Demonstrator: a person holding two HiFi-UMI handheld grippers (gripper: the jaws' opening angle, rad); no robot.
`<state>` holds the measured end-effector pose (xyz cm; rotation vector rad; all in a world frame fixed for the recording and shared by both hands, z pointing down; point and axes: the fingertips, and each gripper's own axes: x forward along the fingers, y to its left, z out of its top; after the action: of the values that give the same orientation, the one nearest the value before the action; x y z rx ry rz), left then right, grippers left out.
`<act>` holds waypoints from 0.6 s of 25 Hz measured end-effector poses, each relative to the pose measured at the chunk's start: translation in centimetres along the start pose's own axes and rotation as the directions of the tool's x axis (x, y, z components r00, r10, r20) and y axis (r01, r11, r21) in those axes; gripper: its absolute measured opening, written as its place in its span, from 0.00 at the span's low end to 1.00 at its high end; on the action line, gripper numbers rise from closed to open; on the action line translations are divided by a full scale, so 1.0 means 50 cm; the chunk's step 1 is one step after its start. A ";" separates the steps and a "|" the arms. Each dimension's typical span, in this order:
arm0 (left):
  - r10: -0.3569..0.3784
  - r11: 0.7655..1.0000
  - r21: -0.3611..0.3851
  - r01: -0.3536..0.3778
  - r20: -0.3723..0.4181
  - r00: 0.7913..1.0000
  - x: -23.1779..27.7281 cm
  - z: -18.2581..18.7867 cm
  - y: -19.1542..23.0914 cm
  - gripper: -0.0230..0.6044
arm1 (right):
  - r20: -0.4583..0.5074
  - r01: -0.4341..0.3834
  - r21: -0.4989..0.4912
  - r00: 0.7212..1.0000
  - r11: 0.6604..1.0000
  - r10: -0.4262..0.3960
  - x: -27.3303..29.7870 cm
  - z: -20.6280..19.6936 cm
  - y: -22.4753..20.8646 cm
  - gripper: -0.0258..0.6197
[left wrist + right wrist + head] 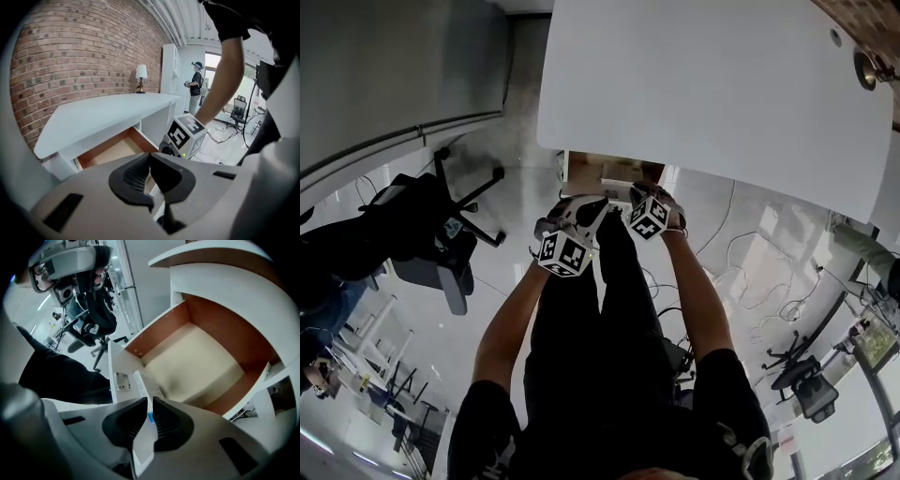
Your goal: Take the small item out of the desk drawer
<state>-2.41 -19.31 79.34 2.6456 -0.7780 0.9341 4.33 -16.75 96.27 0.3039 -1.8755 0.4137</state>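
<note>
Two grippers hang at the open drawer [609,174] under the white bench [712,84], with an office chair [431,234] on the floor off to the left. The left gripper [150,168] has its fingers pressed together with nothing between them. The drawer's tan bottom lies bare between brown walls. The right gripper [151,411] pinches a thin white packet [143,446] with a blue mark in its fingers, the packet's far end over the drawer's white front; whether it touches there I cannot tell.
</note>
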 end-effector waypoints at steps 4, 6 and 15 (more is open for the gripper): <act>-0.028 0.999 0.037 0.030 -0.064 0.998 0.054 -0.053 0.009 0.06 | -0.045 -0.027 -0.015 0.999 1.000 0.026 0.047 -0.012 0.004 0.10; -0.044 0.997 0.063 0.050 -0.092 0.995 0.080 -0.076 0.009 0.06 | -0.068 -0.041 -0.021 0.997 0.999 0.040 0.065 -0.016 0.006 0.10; -0.137 0.977 0.126 0.172 -0.247 0.959 0.152 -0.175 -0.001 0.06 | -0.098 -0.028 -0.048 0.995 0.998 0.023 0.090 -0.030 -0.003 0.09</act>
<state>-1.91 -19.08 90.93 2.6016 -0.4556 1.2767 4.19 -16.30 101.00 0.2226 -1.7928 0.3920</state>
